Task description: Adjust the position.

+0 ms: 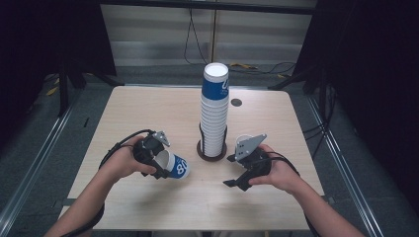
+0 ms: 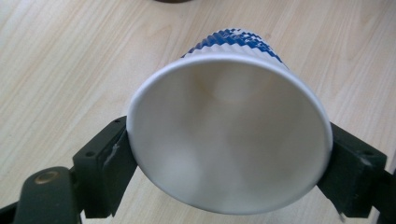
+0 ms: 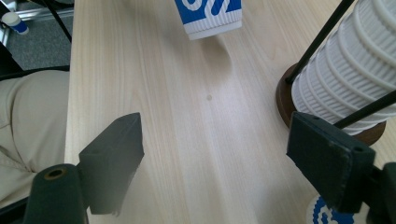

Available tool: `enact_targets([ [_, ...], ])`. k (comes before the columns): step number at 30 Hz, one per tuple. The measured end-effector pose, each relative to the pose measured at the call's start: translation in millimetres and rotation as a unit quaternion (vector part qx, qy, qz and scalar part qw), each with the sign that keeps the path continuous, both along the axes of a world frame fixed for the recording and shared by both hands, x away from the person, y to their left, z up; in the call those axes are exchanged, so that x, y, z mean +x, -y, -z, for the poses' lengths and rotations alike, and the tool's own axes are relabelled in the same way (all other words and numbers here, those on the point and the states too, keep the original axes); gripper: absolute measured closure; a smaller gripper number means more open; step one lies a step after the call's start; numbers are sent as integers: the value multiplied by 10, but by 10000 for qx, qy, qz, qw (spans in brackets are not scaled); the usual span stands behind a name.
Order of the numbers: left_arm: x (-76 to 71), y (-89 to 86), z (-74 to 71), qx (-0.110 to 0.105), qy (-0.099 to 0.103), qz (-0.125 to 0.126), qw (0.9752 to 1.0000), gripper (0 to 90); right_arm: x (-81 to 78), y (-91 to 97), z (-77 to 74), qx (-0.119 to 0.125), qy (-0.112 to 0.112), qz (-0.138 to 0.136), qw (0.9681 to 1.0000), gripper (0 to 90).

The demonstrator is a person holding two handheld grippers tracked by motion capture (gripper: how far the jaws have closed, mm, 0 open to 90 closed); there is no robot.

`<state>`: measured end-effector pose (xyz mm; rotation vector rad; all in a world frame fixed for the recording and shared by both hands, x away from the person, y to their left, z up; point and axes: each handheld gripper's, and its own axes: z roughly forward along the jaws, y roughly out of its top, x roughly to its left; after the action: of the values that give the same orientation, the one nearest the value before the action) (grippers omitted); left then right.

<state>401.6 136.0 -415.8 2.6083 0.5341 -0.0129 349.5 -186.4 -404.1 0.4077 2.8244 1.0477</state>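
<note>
The blue-and-white ribbed paper cup [image 3: 208,16] is cut off by the top edge in the right gripper view; its print is unreadable. Beside it, the tall stack of white ribbed paper cups [image 3: 351,74] runs off the right edge, hiding much of the dark round wooden base [image 3: 284,101].

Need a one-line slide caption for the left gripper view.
Left gripper holds a blue-and-white paper cup by its rim, mouth toward the camera, above the wooden table.
</note>
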Motion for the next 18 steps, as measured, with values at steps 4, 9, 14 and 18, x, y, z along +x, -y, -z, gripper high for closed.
enact_targets([
  [4, 4, 5, 33, 168, -1, -28, 9999, 153, 7, -5, 7, 0, -24, -30, 10000, 181],
  [9, 5, 7, 45, 136, 13, -98, 9999, 150, 9, -11, 8, 3, -9, -39, 10000, 180],
  [14, 13, 39, 37, 117, 97, -56, 9999, 145, 8, -10, 30, -13, -20, -19, 10000, 179],
  [18, 20, 70, 18, 53, 142, -114, 9998, 145, 6, -9, 35, -2, -9, -42, 10000, 179],
])
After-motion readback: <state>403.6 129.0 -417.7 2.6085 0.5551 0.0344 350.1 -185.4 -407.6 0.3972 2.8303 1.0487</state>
